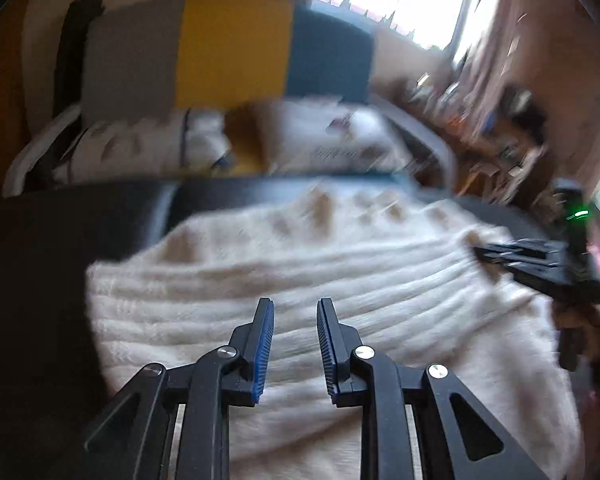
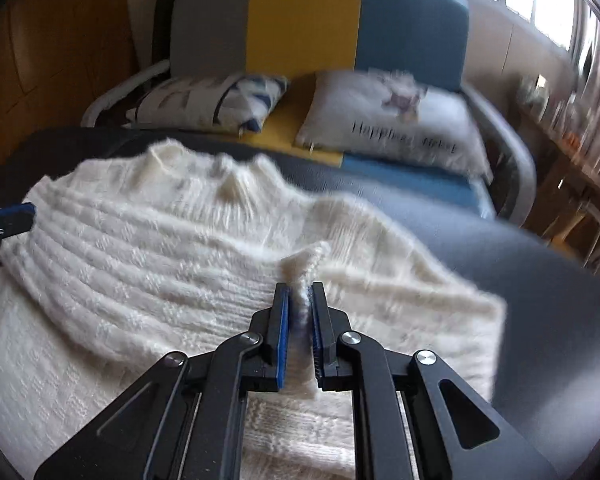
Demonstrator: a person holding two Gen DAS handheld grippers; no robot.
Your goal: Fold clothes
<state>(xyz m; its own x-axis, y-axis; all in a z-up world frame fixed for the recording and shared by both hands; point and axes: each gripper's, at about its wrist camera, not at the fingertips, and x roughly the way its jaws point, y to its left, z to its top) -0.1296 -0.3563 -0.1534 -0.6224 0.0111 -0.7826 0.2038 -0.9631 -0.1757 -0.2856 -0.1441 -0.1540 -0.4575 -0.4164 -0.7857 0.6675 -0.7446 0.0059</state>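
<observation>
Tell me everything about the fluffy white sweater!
The sweater is cream-white, fuzzy knit with raised ridges across it and ribbed edges. It lies spread out, a bit rumpled, on a dark gray cushion. The right hand-held gripper pinches a ribbed fold of it. The left hand-held gripper hovers open above it.

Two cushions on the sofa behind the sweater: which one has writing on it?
The right-hand cushion, plain white with a line of dark lettering and a small picture above it. The left cushion has only blue and grey patterning, no words.
</observation>
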